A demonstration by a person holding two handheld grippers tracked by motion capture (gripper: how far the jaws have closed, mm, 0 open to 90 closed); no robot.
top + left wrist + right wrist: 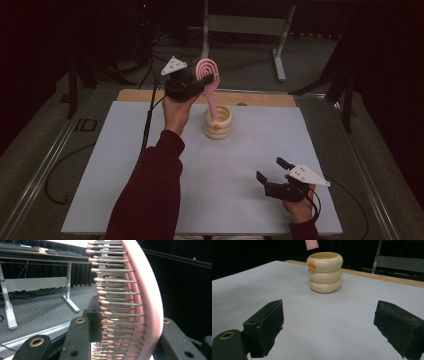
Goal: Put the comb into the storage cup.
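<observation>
The left hand-held gripper (pixel 192 82) is clamped on the head of a pink hairbrush (pixel 208 75), its jaws closed on either side of the bristled pad. It holds the brush up over the cream ringed holder (pixel 218 123), handle pointing down, the tip at or just inside the rim; I cannot tell which. The brush seems about halfway in: lowering and letting go remain. The right hand-held gripper (pixel 274 175) rests wide open and empty on the white worktop (pixel 150 200), well apart.
</observation>
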